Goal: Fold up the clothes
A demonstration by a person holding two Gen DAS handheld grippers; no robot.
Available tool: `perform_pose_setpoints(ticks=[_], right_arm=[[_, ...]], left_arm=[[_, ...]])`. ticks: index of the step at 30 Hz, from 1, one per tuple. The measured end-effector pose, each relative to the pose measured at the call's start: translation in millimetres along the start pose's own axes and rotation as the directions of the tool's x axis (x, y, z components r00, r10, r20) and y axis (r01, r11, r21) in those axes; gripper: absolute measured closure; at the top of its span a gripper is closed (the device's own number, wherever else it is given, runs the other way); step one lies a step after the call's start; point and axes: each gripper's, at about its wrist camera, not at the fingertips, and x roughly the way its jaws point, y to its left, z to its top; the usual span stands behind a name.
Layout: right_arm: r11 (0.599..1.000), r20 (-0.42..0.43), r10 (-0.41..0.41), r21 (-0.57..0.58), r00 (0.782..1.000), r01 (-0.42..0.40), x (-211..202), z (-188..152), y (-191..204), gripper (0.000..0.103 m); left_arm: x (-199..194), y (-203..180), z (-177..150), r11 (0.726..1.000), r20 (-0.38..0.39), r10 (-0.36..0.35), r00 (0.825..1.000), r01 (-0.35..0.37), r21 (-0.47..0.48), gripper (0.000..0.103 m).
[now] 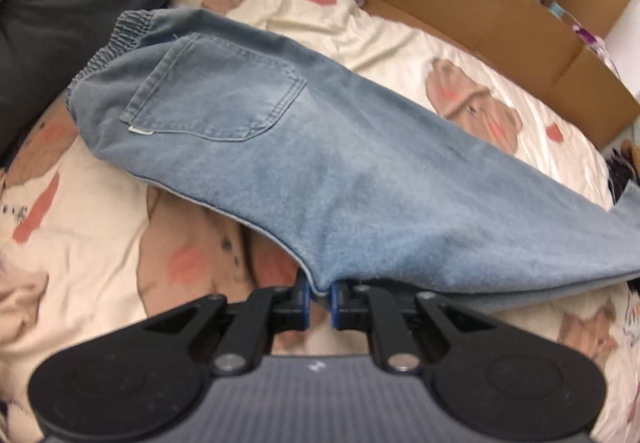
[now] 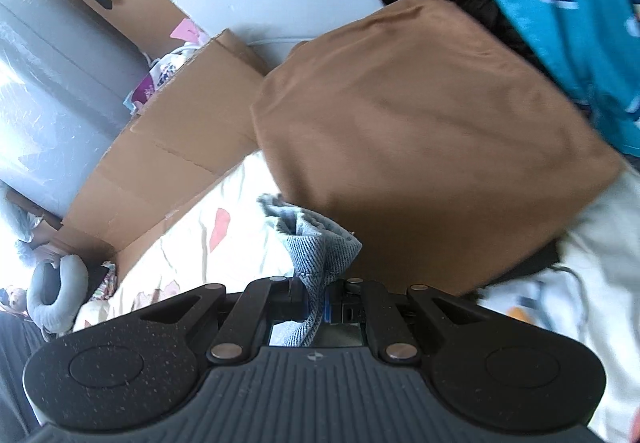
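A pair of light blue jeans (image 1: 280, 163) lies across the cream bedsheet (image 1: 80, 263), back pocket up, elastic waistband at the upper left, legs running to the right. My left gripper (image 1: 319, 301) is shut on the near edge of the jeans and lifts that edge a little off the sheet. My right gripper (image 2: 318, 303) is shut on a bunched piece of the same denim (image 2: 316, 247), which passes between the fingers. Behind it sits a folded brown garment (image 2: 420, 131).
A flattened cardboard box (image 1: 480, 15) lies along the far side of the bed, also in the right wrist view (image 2: 180, 147). Dark grey clothing (image 1: 80, 3) is at the upper left. A teal printed garment (image 2: 568, 11) and a grey neck pillow (image 2: 60, 299) lie nearby.
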Motion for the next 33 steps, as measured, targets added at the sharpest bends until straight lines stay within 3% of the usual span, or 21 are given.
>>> perform_pose_setpoints(ticks=[14,22,27,33], right_arm=[[0.99,-0.022,-0.113,0.08,0.993,0.114,-75.4,-38.8,-81.6,0.098],[0.968,-0.077,-0.194,0.143,0.978,0.204,-99.3,-78.5,-129.2,0.098],[0.952,-0.11,-0.229,0.183,0.967,0.246,-106.6,-92.2,-143.7,0.098],[0.953,-0.113,-0.248,0.147,0.962,0.263,-115.3,-89.6,-140.3,0.097]], left_arm=[[-11.6,-16.8,-54.7,1.0,-0.087,-0.019,0.996,0.02,0.003,0.094],[-10.8,-18.6,-58.3,1.0,-0.112,-0.009,0.994,0.011,0.02,0.094],[-13.3,-18.9,-62.6,0.999,-0.115,-0.007,0.993,0.011,0.036,0.094],[-18.0,-16.9,-62.6,0.999,-0.101,-0.026,0.995,0.029,0.029,0.094]])
